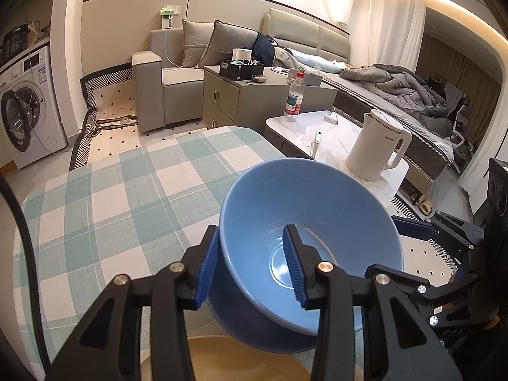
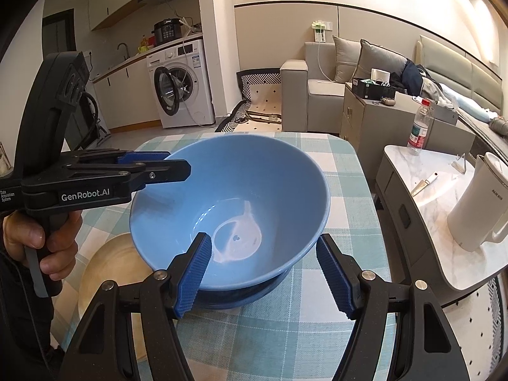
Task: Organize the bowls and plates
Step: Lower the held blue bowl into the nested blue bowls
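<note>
The left gripper [image 1: 250, 263] has its jaws pinching the rim of the blue bowl [image 1: 311, 222], held tilted over a darker bowl [image 2: 241, 295] on the checked counter [image 1: 111, 197]. The right gripper's [image 2: 263, 273] jaws stand spread around the bowl's near side. A wooden plate [image 2: 104, 273] lies just beside.

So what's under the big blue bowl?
Under the blue bowl sits a darker blue dish, only its edge showing. The rest is covered. A yellow plate lies beside it.
</note>
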Demonstrator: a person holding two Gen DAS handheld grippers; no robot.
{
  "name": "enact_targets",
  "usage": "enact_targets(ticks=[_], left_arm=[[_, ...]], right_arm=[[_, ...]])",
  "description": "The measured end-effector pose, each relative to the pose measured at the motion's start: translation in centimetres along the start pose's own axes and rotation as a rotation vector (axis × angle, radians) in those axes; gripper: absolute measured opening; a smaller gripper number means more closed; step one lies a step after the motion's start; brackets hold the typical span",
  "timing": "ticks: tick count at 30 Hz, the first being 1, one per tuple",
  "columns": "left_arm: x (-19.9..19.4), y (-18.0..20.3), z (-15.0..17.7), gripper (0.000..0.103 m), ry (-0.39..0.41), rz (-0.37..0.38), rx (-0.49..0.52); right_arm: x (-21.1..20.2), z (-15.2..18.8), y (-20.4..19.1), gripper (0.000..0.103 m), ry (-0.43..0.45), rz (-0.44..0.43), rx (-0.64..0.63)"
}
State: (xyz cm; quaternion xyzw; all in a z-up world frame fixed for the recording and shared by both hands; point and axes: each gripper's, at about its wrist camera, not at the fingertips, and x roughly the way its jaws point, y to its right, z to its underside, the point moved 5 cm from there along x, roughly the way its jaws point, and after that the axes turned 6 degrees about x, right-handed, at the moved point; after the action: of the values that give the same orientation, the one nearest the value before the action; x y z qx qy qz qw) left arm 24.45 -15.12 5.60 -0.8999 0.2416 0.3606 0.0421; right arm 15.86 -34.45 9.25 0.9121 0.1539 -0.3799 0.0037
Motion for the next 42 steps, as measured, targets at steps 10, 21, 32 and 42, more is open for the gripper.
enact_targets(ticks=[10, 21, 32, 42], left_arm=[[0.6, -0.5, 1.0, 0.039, -0.018, -0.016, -0.002], [1.2, -0.7, 1.7, 0.039, -0.038, -0.043, 0.006], [1.9, -1.0, 2.5, 0.039, -0.064, -0.057, 0.0], [2.1, -0.6, 2.6, 0.039, -0.061, -0.04, 0.02]], right_arm=[[0.9, 0.4, -0.5, 0.071, -0.023, 0.002, -0.013], [1.9, 1.4, -0.7, 0.071, -0.044, 0.016, -0.041], [2.7, 1.8, -0.6, 0.071, -0.064, 0.01, -0.046], [2.8, 2.1, -2.6, 0.071, -0.058, -0.018, -0.122]])
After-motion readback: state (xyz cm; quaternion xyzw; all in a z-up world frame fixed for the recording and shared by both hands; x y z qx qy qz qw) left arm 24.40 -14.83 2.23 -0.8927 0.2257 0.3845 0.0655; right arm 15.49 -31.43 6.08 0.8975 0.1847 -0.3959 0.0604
